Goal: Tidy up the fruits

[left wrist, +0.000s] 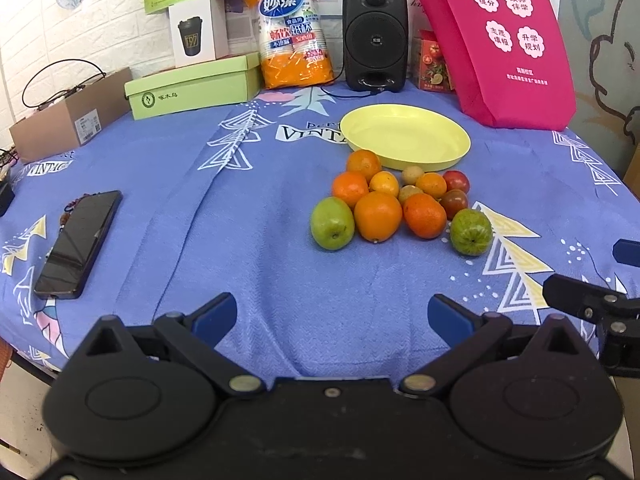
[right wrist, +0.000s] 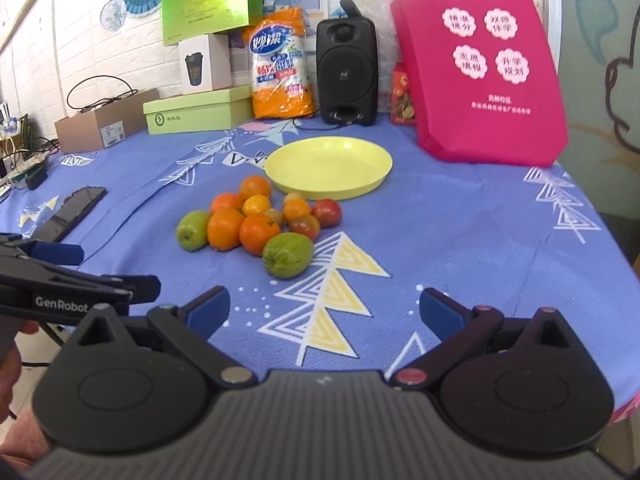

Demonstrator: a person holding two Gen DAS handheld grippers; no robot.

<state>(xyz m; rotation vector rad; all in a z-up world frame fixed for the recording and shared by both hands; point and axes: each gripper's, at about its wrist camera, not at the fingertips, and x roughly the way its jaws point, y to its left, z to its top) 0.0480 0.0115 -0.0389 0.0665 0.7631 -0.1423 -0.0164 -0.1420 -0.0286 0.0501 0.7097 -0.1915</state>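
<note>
Nearest to me, my left gripper [left wrist: 332,316] hangs over the near edge of the desk [left wrist: 240,208] with its blue-padded fingers [left wrist: 214,316] released and spread wide, nothing between them. My right gripper [right wrist: 324,312] sits just beside it, near the same edge, its blue-padded fingers [right wrist: 440,312] likewise released and bare.

On the blue patterned cloth covering the desk, toward the middle, I see a tight cluster of fruit touching one another: a smooth green apple-like fruit [left wrist: 332,223] at the left end, a large round orange [left wrist: 377,216] beside it, several smaller oranges [left wrist: 425,215] behind and to the right, two dark red tomatoes [left wrist: 456,181], and a rough-skinned green fruit [left wrist: 471,232] at the right end. Just behind the cluster, toward the far edge, lies a shallow round pale-yellow plastic plate [left wrist: 404,136] with nothing on it.

Along the far edge stand a black speaker [left wrist: 375,36], an orange pack of paper cups [left wrist: 294,36], a flat light-green box [left wrist: 192,86] and a magenta fabric bag [left wrist: 500,44]. A black phone [left wrist: 78,244] lies near the left edge.
</note>
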